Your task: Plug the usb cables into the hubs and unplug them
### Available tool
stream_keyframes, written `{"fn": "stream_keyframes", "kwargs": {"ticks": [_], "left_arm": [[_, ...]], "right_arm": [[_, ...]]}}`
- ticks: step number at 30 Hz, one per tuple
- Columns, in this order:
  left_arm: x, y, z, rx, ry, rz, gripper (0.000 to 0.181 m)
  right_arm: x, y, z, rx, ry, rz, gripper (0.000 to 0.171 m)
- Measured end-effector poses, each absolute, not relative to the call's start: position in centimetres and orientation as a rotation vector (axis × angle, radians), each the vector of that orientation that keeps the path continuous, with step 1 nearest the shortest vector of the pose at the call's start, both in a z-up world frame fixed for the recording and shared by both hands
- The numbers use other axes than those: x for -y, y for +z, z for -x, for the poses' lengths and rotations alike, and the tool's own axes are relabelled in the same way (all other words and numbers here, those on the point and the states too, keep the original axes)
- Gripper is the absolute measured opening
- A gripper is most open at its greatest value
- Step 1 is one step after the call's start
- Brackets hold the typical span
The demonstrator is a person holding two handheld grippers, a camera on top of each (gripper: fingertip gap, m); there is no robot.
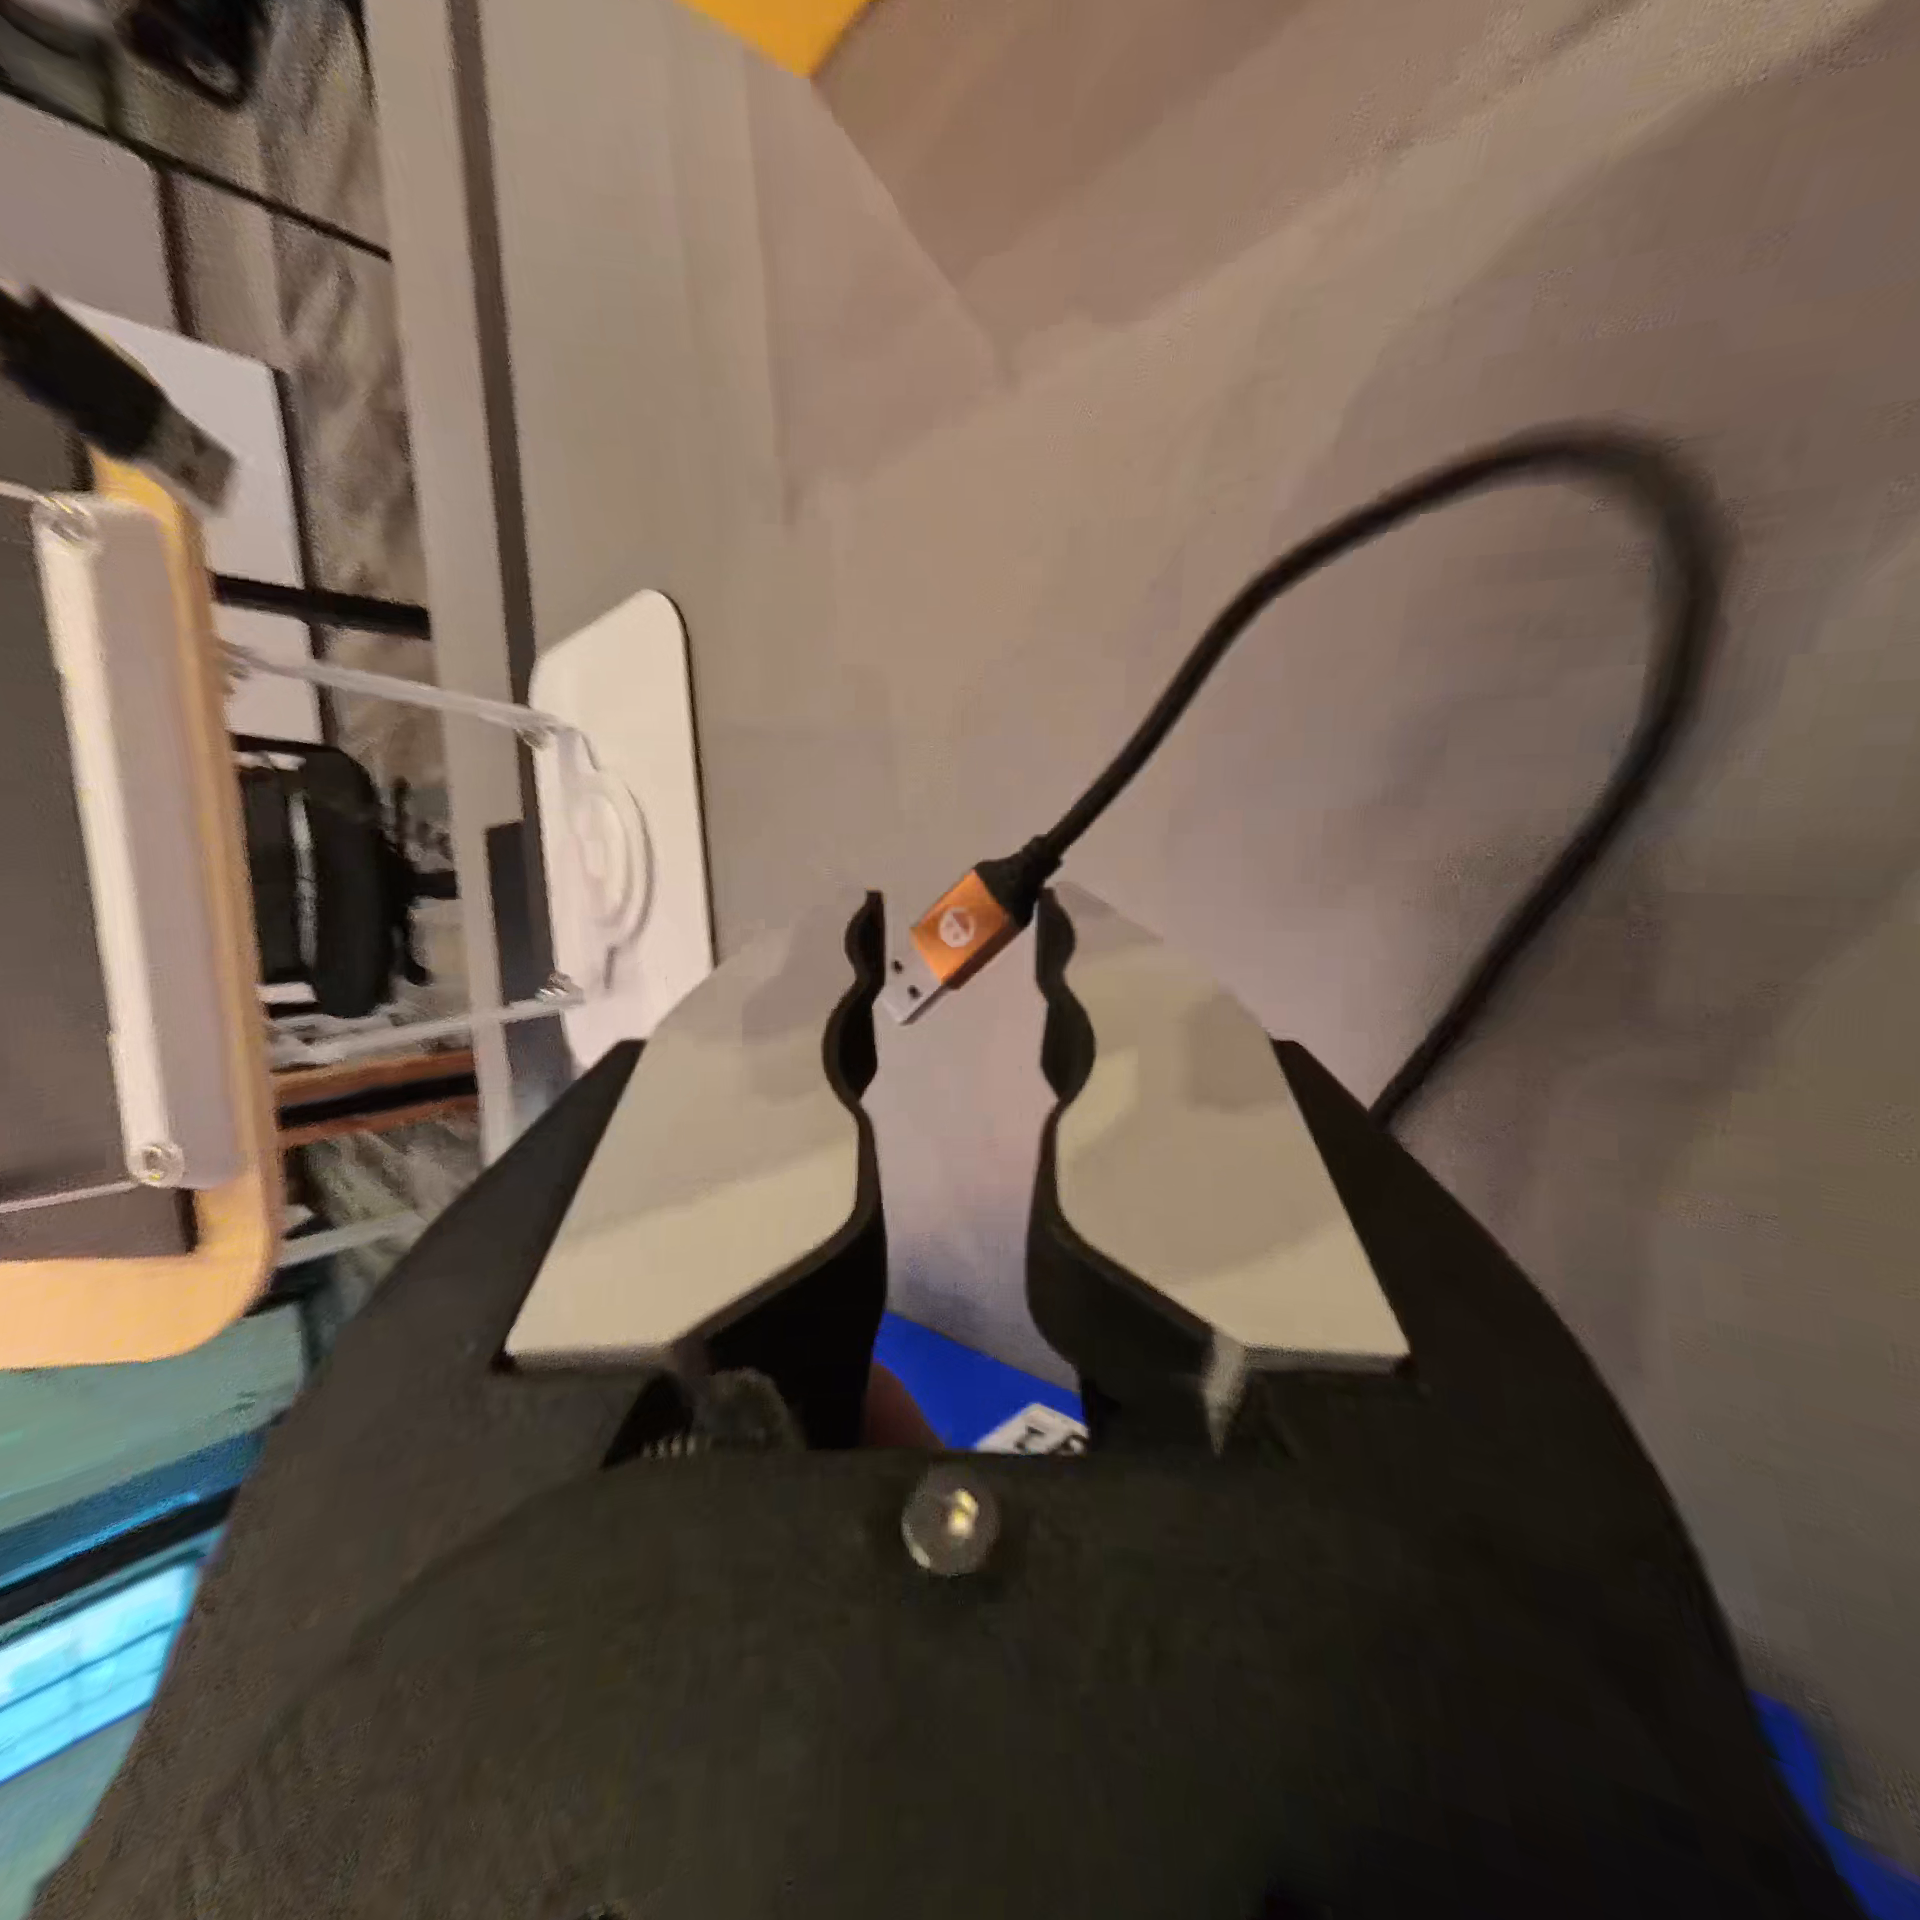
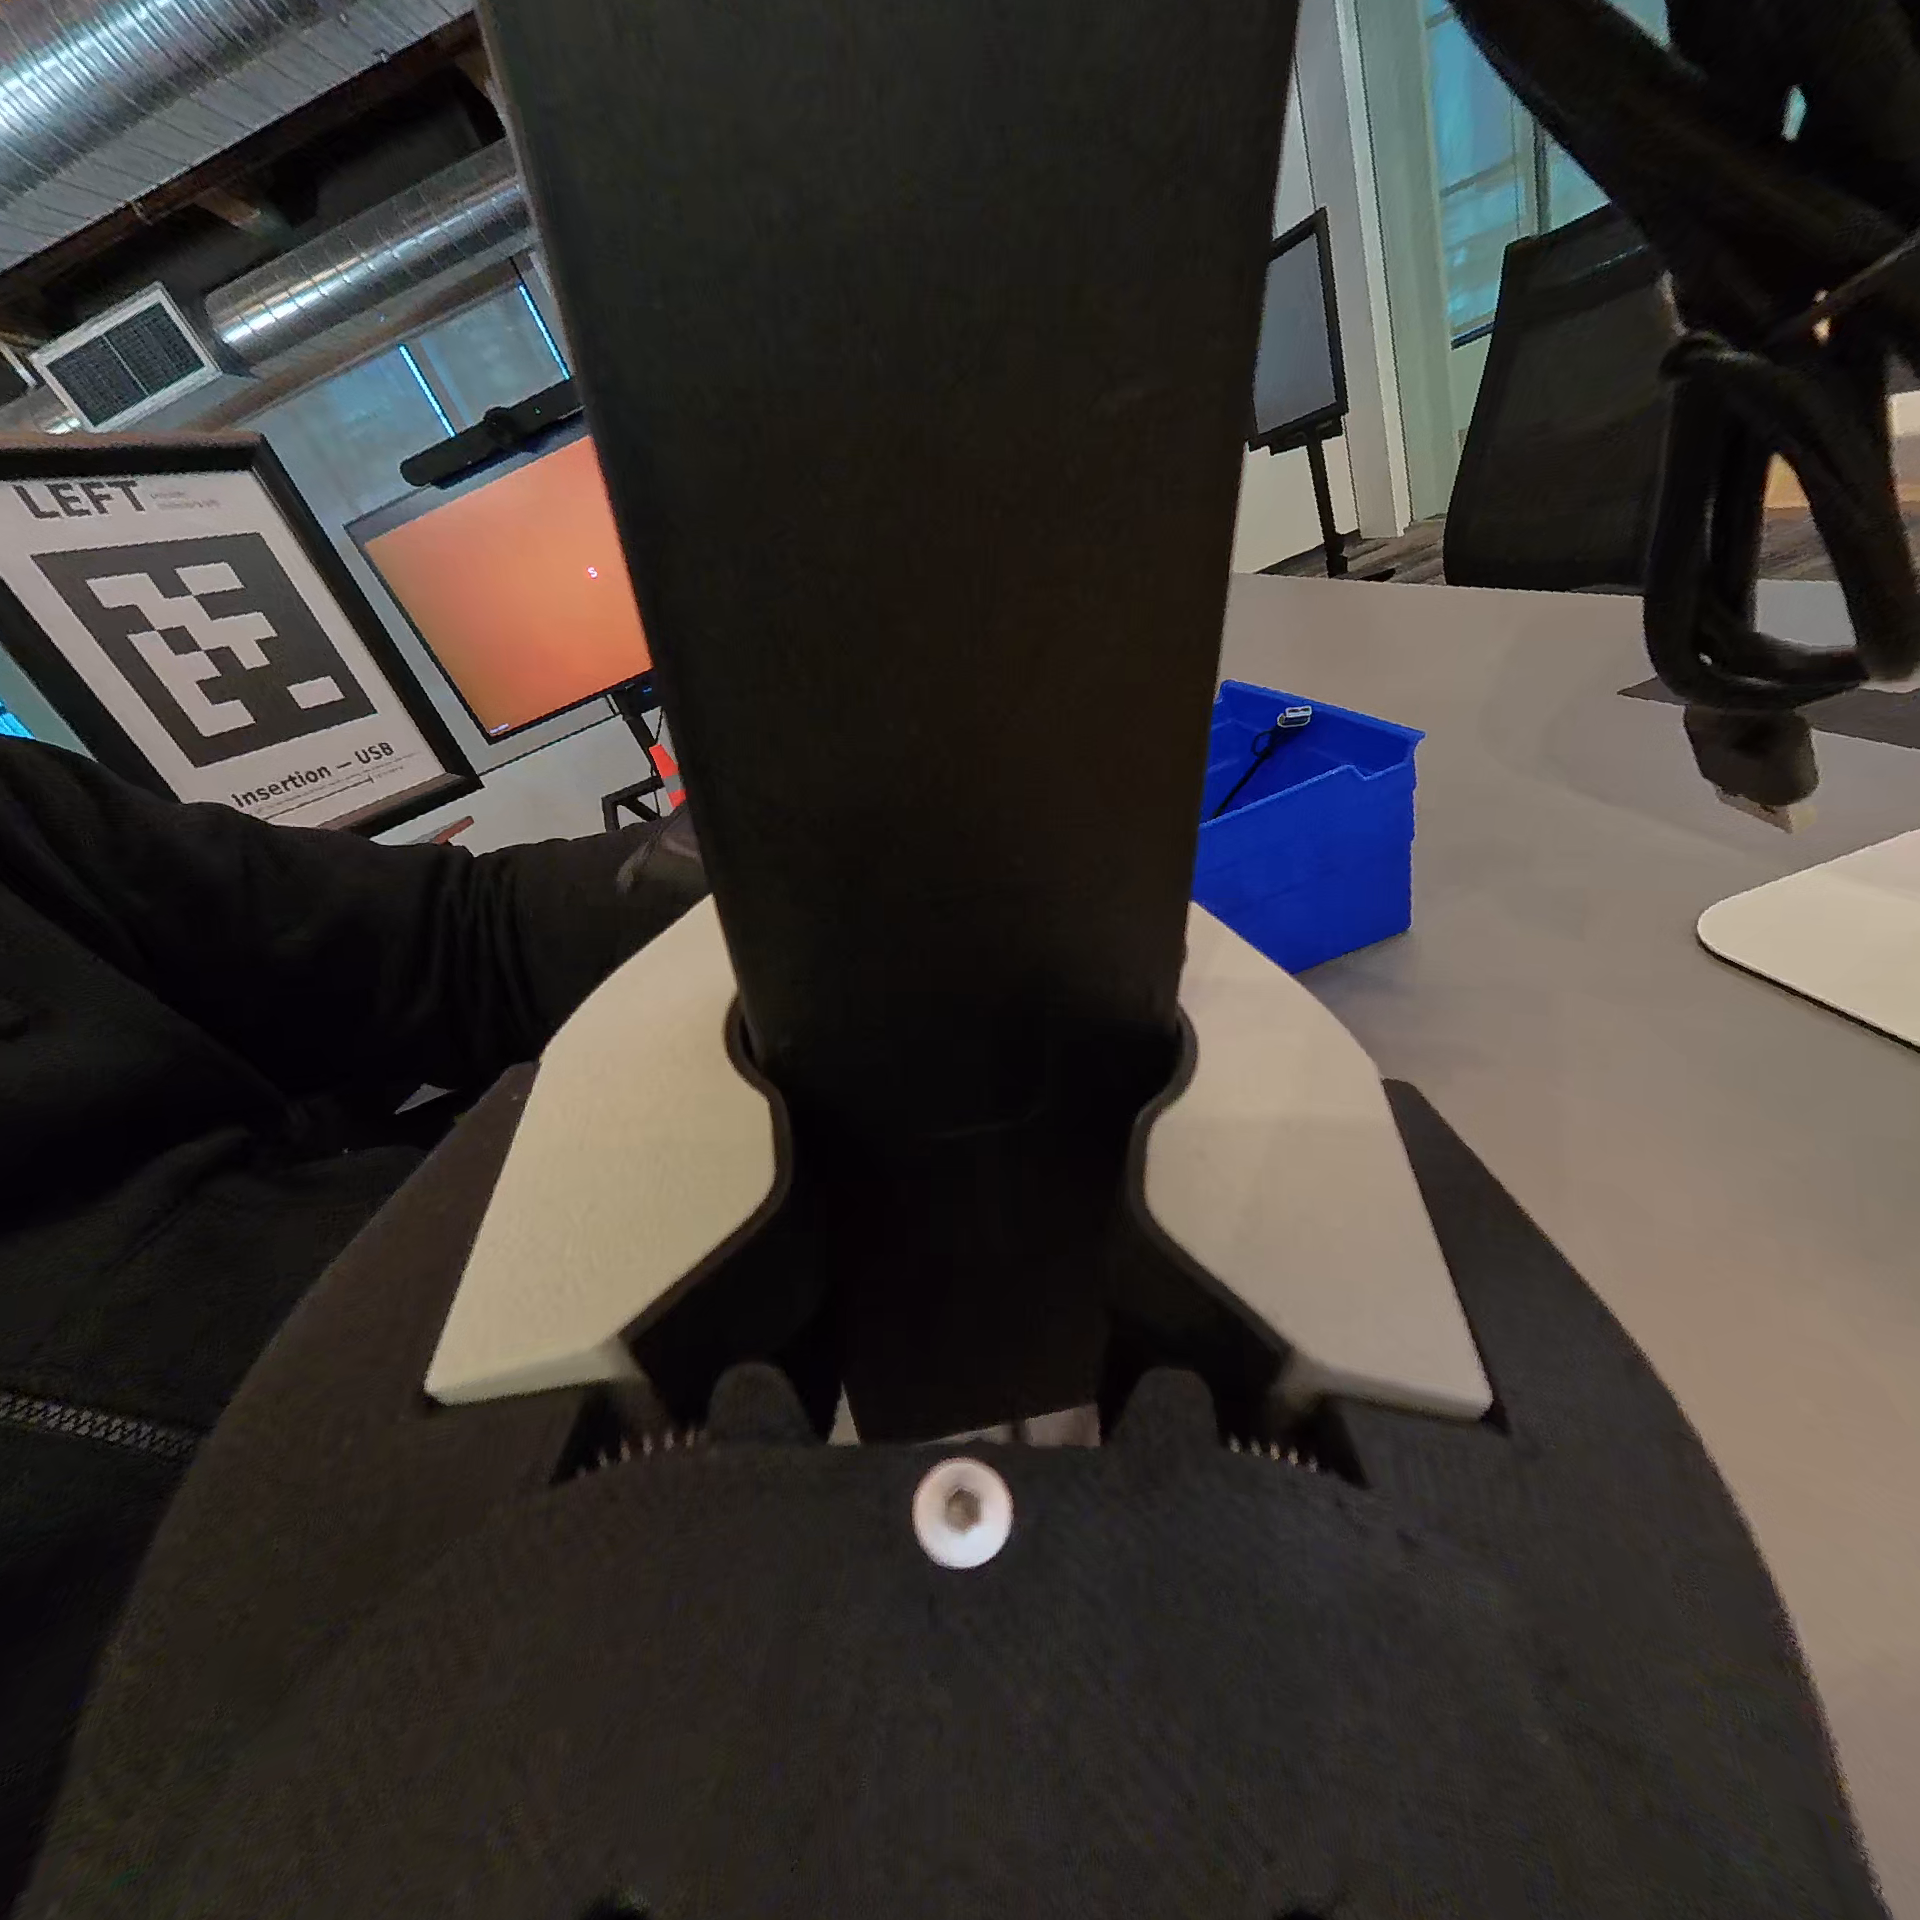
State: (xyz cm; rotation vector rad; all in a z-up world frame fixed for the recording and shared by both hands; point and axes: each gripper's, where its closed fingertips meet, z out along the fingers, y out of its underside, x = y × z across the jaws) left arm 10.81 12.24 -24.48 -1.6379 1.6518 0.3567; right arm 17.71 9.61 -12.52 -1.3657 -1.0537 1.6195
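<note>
My left gripper (image 1: 956,935) is open just above the grey table. A USB plug with an orange shell (image 1: 951,956) lies between its fingertips, and its black cable (image 1: 1621,540) loops away to the right. A grey hub under clear acrylic on a wood-edged board (image 1: 135,831) stands at the left, with a black USB plug (image 1: 114,405) above it. My right gripper (image 2: 956,1029) is shut on a broad black flat slab (image 2: 914,520) that rises up through the view. A coiled black cable (image 2: 1766,499) with a USB plug (image 2: 1756,769) hangs at the upper right.
A blue bin (image 2: 1309,831) holding a small cable stands on the grey table (image 2: 1558,1039). A white pad (image 2: 1829,935) lies to the right and also shows in the left wrist view (image 1: 623,790). A framed marker sign (image 2: 197,634), an orange screen (image 2: 509,592) and a person's black sleeve (image 2: 260,935) are at the left.
</note>
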Motion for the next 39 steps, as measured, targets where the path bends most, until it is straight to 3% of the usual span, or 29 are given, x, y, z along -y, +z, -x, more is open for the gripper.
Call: {"fn": "stream_keyframes", "kwargs": {"ticks": [8, 14, 20, 24, 27, 34, 39], "left_arm": [[-11.6, -24.3, -6.0, -1.305, 0.323, 2.185, 0.039], [-10.9, -25.9, -7.0, -0.951, 0.251, 2.457, 0.037], [-10.3, -29.0, -9.5, -0.974, 0.375, 2.588, 0.041], [-12.0, -31.6, -9.3, -0.728, 0.208, 2.658, 0.059], [-13.7, -31.8, -10.6, -0.542, -0.036, 2.642, 0.059], [-17.4, -31.7, -14.7, -0.800, -0.131, 2.516, 0.054], [-18.0, -31.6, -18.1, -0.782, -0.456, 2.542, 0.070]], "right_arm": [[-9.9, -12.4, -17.9, 1.041, 1.617, 1.365, 0.068], [-9.6, -12.3, -17.6, 1.045, 1.620, 1.360, 0.068], [-9.2, -11.6, -17.7, 1.045, 1.626, 1.335, 0.068], [-9.0, -11.1, -18.0, 1.041, 1.628, 1.318, 0.068], [-9.1, -10.8, -18.2, 1.032, 1.637, 1.305, 0.068], [-9.3, -10.5, -18.6, 1.015, 1.634, 1.296, 0.068], [-10.1, -10.2, -19.6, 0.982, 1.625, 1.292, 0.068]]}}
